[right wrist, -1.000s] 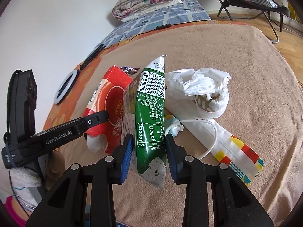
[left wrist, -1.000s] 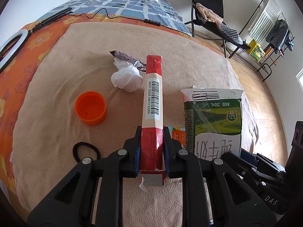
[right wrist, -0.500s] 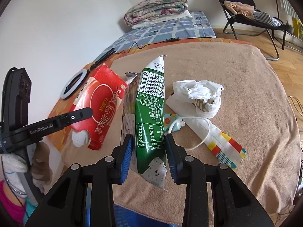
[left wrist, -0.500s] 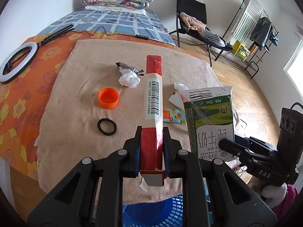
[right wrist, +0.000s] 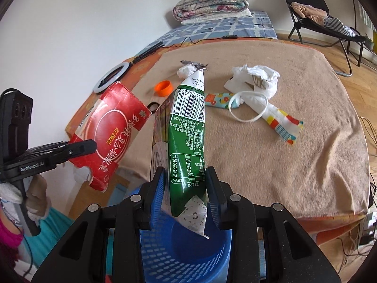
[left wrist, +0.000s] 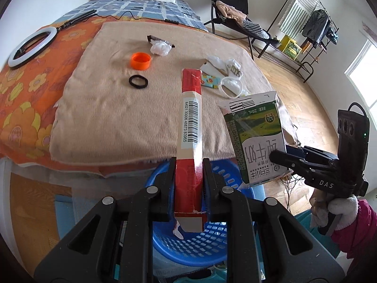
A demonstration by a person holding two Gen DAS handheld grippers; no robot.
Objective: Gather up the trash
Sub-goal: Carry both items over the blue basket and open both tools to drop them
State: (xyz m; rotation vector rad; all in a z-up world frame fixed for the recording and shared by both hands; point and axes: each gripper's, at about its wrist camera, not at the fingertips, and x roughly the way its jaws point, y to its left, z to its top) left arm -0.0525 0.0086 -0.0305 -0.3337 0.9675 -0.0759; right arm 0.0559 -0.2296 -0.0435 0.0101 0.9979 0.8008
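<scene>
My left gripper (left wrist: 188,184) is shut on a flat red carton (left wrist: 191,127), seen edge-on with its barcode up; in the right wrist view the same red carton (right wrist: 110,132) hangs at the left. My right gripper (right wrist: 186,188) is shut on a green milk carton (right wrist: 187,141), which also shows at the right in the left wrist view as the green milk carton (left wrist: 255,139). Both cartons hang over a blue mesh basket (left wrist: 212,247) on the floor by the bed's edge; the basket (right wrist: 183,254) lies directly under the right jaws.
On the beige blanket (right wrist: 282,155) lie an orange cap (left wrist: 140,61), a black hair tie (left wrist: 138,81), a crumpled tissue with a wrapper (left wrist: 160,47), white paper trash (right wrist: 256,80) and a colourful wrapper (right wrist: 282,125). A ring light (left wrist: 30,47) rests at left. A folding chair (left wrist: 235,16) stands behind.
Both grippers pulled back from over the blanket with their cartons, past the bed's edge. The blue basket has come into view beneath them.
</scene>
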